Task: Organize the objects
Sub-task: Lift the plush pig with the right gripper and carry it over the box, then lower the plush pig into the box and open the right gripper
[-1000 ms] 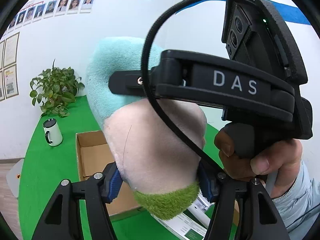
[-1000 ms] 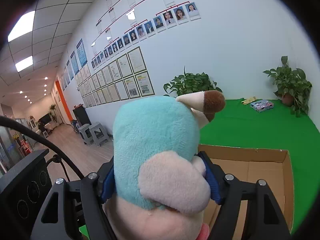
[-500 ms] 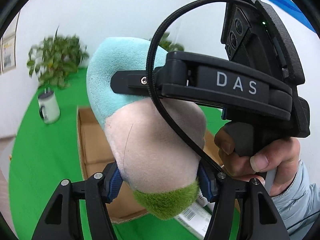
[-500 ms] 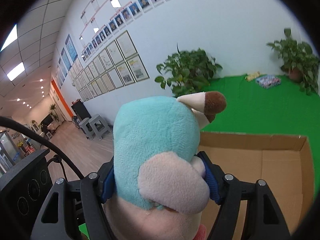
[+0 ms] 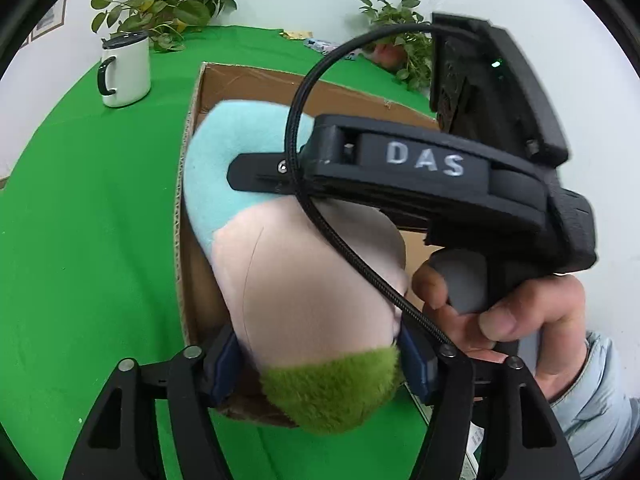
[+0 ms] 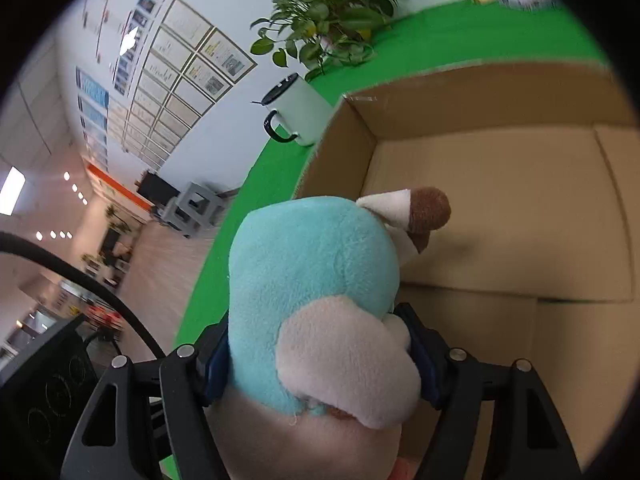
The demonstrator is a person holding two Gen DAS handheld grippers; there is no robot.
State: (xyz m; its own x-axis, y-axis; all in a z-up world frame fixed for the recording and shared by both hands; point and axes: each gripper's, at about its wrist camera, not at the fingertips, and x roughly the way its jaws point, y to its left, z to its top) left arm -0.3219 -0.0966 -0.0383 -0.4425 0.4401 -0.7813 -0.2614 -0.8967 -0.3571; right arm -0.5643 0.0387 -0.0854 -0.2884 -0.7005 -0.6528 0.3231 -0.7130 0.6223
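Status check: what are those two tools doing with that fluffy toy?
Left tool opening around plush toy. Right tool clamped on it. Toy over cardboard box. Nothing blocking.

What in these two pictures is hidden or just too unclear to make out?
- Left wrist view: most of the cardboard box floor, hidden by the plush toy and the right tongs' black body.
- Left wrist view: printed paper, cut off and too small to read.
- Right wrist view: plush toy's face, turned away; framed wall papers, blurred.

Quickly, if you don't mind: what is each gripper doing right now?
Left gripper: around the plush toy, jaws opening; its pads look to be touching it.
Right gripper: closed on the plush toy, over the cardboard box.
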